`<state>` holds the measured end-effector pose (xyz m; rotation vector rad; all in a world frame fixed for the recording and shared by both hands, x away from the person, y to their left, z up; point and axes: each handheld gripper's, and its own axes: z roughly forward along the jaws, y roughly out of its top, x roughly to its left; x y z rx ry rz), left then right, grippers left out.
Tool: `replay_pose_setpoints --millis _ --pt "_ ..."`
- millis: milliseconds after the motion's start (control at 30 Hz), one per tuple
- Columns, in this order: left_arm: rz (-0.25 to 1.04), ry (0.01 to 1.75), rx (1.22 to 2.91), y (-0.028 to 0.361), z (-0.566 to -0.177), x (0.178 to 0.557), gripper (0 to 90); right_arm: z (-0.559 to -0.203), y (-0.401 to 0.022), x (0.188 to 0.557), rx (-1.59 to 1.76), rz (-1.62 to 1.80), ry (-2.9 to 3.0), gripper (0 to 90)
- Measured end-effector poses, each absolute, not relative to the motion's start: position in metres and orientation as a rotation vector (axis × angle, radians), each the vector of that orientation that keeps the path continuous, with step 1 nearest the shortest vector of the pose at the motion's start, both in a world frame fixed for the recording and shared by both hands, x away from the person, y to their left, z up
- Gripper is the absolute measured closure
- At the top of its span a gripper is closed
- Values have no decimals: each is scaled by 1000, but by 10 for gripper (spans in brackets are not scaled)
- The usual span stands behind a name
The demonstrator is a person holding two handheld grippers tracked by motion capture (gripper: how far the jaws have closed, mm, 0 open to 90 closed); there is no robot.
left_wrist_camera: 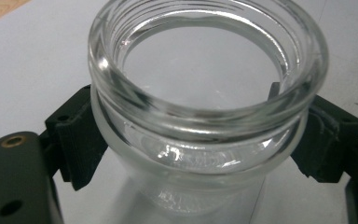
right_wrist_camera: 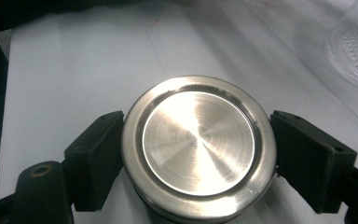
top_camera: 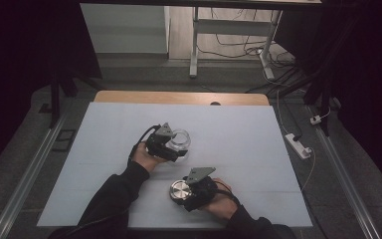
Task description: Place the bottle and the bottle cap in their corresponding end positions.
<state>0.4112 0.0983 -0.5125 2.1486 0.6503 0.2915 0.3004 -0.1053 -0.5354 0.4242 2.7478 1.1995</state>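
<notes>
Both tongs are closed on something. Left gripper (top_camera: 175, 148) clamps a clear glass jar (top_camera: 180, 139) from two sides, pads (left_wrist_camera: 77, 140) set just under the threaded neck, below the thick rim. That spot makes sense: the ridge above the pads would stop the glass sliding down out of the grip, and the mouth is left free.

Right gripper (top_camera: 185, 191) holds a round metal lid (top_camera: 179, 190) by its edge, one pad (right_wrist_camera: 98, 156) on each side, brushed top facing up. An edge grip keeps the underside clear, so the lid could be lowered flat onto an opening.

Jar stands upright near the middle of the white table (top_camera: 238, 149), mouth open and, as far as can be seen, empty. Lid sits nearer the person, just in front of the jar and slightly right, apart from it; whether it rests on the table or is lifted a little I cannot tell.

Judgement: one hand steadies the jar while the other works the lid. Open mouth plus lid held level suggests capping or uncapping; which one, the pictures do not settle.

Risk: smooth glass and metal rim, both could slip if the pads ease.
</notes>
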Motion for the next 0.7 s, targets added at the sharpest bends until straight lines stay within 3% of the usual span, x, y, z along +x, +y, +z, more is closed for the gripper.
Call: replay_pose_setpoints --millis 700 --pt "293 661 2134 100 -513 410 142 -535 -104 301 427 1159 2773 177"
